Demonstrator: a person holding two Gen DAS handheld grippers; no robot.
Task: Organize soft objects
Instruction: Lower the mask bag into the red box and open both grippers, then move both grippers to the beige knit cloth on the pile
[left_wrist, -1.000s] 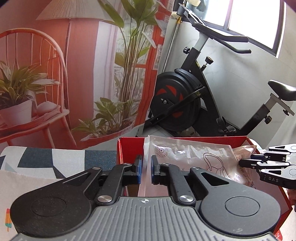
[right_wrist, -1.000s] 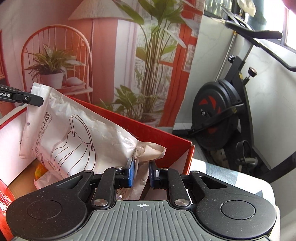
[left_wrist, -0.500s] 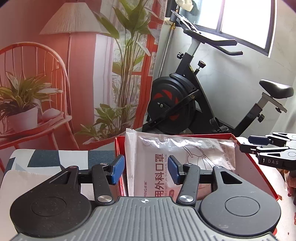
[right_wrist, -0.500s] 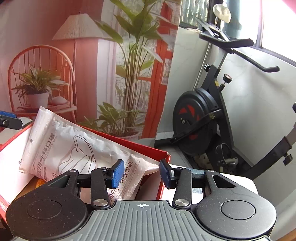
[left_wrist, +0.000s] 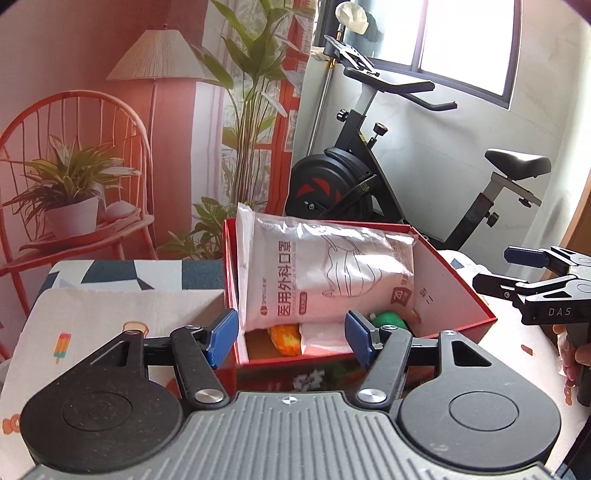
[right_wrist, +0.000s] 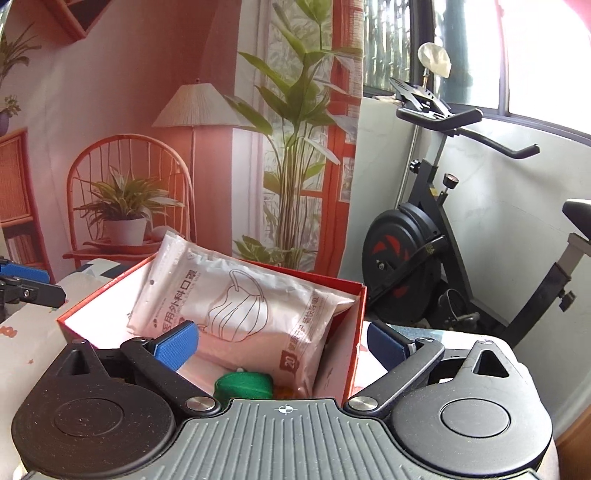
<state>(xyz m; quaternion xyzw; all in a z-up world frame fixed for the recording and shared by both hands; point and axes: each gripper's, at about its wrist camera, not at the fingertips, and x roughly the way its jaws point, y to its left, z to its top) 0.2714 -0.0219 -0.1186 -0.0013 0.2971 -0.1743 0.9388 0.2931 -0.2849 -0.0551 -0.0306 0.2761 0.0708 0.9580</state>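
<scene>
A white face-mask packet leans inside the red box, its top above the rim; it also shows in the right wrist view. Under it lie a green soft object, an orange item and a white packet. My left gripper is open and empty at the box's near wall. My right gripper is open and empty at the box's right side; it also shows in the left wrist view.
The red box stands on a table with a patterned cloth. Behind are a printed backdrop with chair and plants and an exercise bike.
Both grippers went from shut on the mask packet to open, releasing it into the red box, and have drawn back from the box.
</scene>
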